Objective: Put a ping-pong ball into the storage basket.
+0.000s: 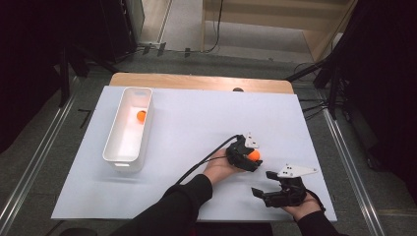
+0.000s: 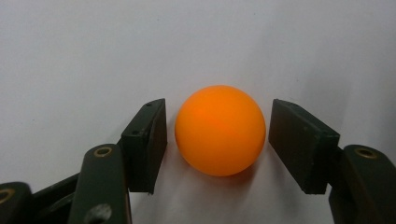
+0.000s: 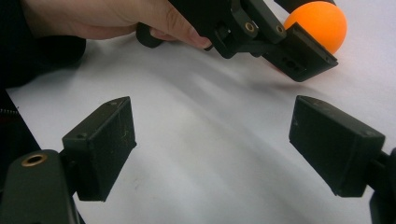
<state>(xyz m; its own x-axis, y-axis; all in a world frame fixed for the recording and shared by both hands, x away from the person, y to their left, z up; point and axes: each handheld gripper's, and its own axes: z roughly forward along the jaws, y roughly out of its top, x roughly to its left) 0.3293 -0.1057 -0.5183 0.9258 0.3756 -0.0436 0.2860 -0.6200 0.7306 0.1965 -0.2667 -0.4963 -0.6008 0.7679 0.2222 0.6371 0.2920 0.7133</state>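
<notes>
The left tool [image 2: 217,135] straddles the orange ball [image 2: 220,129] on the white tabletop [image 1: 196,118], jaws parted and not touching (right tool [image 3: 212,144] gapes empty), so uneven closing could squirt it away.

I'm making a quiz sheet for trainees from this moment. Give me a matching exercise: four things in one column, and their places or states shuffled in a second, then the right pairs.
Things
1. left tool
2. right tool
3. white bin
4. nearer orange ball

Places or states
A. stands on the white sheet's left part, a second orange ball inside
B. lies on the white sheet between two jaws, with a small gap on each side
C. open, nothing between its jaws
D. open around a ball, not yet closed on it

Pairs: 1-D, 2-C, 3-A, 4-B
</notes>
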